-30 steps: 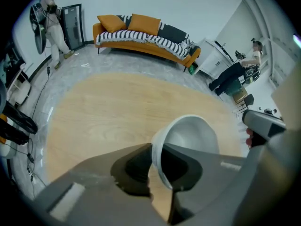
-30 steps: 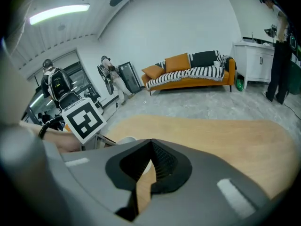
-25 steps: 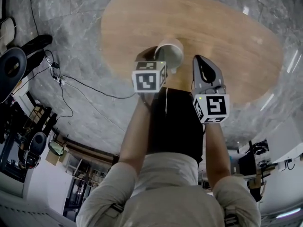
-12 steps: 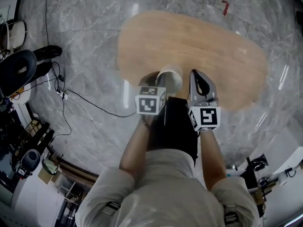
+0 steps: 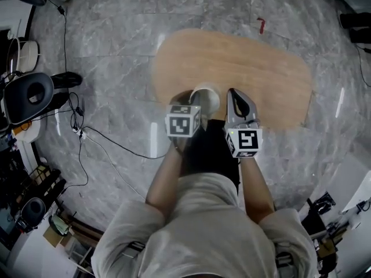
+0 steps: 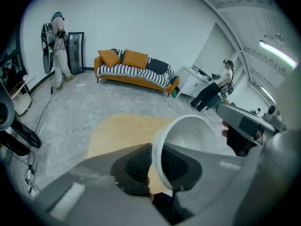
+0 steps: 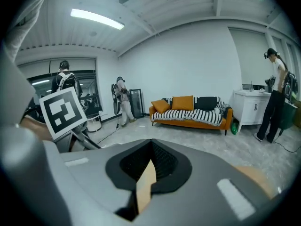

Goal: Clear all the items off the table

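we are standing over the wooden table [image 5: 255,68], holding the white cup [image 6: 197,135] lifted above its near edge. our left gripper [image 6: 154,166] is pinching the cup's rim wall, one pad inside and one outside. we are judging it light, stiff, slick and breakable. our right gripper [image 7: 149,171] is hanging clenched on nothing.

**Cup at the table's near edge, grippers side by side**

The white round cup [image 5: 207,95] sits between the jaws of the left gripper [image 5: 193,99], over the near edge of the rounded light-wood table [image 5: 249,68]. The right gripper [image 5: 235,94] is just right of it. A black cable [image 5: 116,136] lies on the grey marble floor [image 5: 116,51], left of the table.
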Available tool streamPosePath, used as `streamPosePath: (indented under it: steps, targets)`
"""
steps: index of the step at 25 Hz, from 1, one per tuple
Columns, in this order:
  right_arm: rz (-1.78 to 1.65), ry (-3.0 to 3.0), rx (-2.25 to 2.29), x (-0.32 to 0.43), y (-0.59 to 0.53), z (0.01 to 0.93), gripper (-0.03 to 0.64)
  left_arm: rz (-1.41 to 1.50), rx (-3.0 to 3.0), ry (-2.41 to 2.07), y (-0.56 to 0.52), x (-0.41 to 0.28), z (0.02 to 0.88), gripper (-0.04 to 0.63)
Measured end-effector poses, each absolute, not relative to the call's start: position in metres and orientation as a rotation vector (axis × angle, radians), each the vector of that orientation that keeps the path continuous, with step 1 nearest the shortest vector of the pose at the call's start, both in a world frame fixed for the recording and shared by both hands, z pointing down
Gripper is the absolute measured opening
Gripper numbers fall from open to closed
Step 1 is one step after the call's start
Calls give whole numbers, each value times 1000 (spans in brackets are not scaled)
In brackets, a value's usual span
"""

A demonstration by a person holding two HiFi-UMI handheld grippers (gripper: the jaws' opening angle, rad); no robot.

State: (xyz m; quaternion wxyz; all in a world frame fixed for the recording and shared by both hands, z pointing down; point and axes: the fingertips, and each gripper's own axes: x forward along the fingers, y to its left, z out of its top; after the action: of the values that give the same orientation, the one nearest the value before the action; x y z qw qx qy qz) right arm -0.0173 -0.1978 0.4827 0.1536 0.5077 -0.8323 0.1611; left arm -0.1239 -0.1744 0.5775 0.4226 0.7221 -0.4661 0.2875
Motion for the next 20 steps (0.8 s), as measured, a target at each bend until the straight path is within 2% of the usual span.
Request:
streamPosePath:
  steps: [7,20]
  targets:
    - [327,-2441,1445,-47,-162,426,6,688,1886,-1173,-150,-147,528,66]
    - [244,-2398,1543,-10,-102,379,6,643,1985,-1168,-101,-114,475,66]
